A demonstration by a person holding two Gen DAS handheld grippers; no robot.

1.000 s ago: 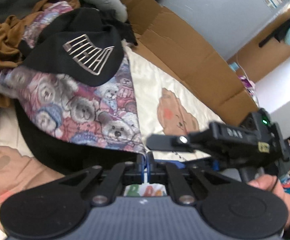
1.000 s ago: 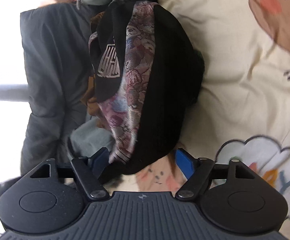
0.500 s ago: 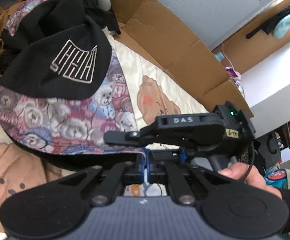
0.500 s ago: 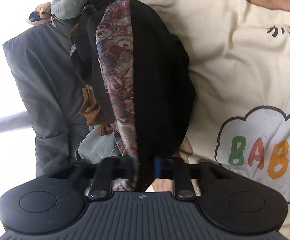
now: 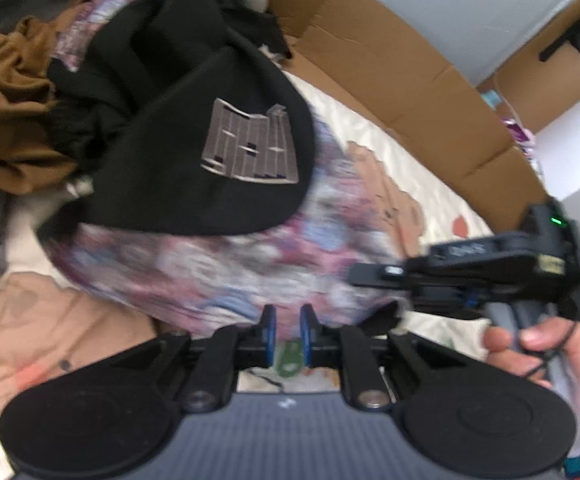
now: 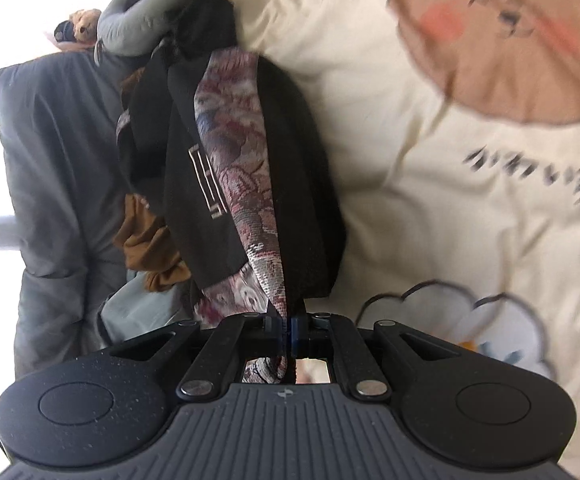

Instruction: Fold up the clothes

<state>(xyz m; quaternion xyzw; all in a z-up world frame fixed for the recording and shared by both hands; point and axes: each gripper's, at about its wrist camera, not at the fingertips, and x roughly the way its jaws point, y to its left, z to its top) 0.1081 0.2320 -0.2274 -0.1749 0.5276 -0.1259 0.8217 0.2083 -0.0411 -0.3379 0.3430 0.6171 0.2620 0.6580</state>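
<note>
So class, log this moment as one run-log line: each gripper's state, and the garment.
right gripper: shut on bear-print garment hem | left gripper: slightly open, at the garment's edge | garment bunched on cream blanket

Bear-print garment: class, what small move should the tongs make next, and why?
Probably draw the right tongs back to pull the bear-print garment flat. They are shut on its edge, while the left tongs stand slightly open, gripping nothing, and the cloth lies bunched on the cream blanket.
</note>
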